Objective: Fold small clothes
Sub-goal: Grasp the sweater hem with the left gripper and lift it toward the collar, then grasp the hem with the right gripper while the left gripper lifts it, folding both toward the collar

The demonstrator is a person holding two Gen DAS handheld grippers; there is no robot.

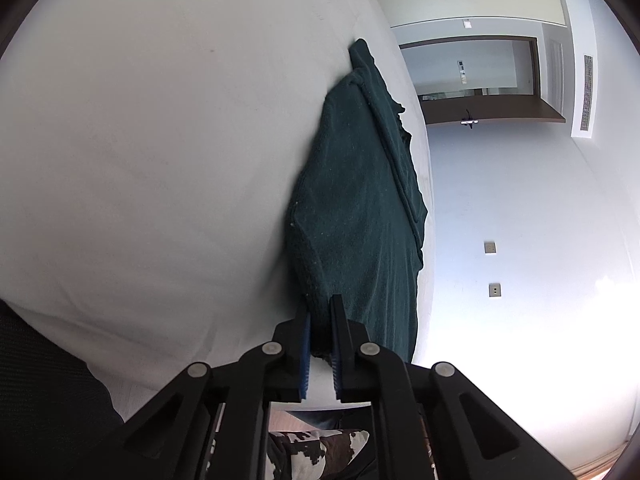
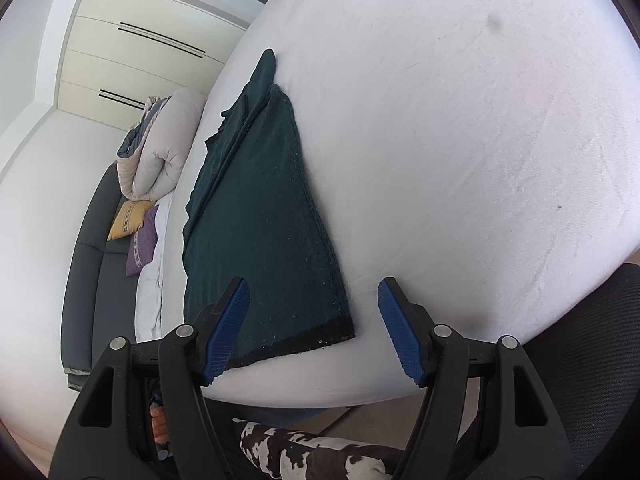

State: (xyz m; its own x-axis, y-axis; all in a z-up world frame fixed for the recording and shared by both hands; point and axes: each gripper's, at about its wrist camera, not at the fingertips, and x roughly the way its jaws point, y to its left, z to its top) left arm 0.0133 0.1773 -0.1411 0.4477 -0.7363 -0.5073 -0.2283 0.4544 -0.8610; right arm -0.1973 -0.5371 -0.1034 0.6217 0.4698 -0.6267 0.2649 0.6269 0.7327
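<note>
A dark green knit garment (image 1: 356,200) lies stretched out on a white bed sheet (image 1: 160,140). My left gripper (image 1: 320,312) is shut on the near corner of the garment, cloth pinched between its blue pads. In the right wrist view the same garment (image 2: 264,220) lies flat with its dark hem toward me. My right gripper (image 2: 314,300) is open, its blue pads (image 2: 228,328) wide apart, hovering over the near hem corner of the garment without holding it.
The white bed (image 2: 460,140) fills most of both views. A grey sofa (image 2: 100,264) with a rolled duvet (image 2: 160,148), a yellow cushion (image 2: 130,218) and a purple cushion (image 2: 142,246) stands beyond the bed. A black mesh chair (image 2: 592,360) is at the near right.
</note>
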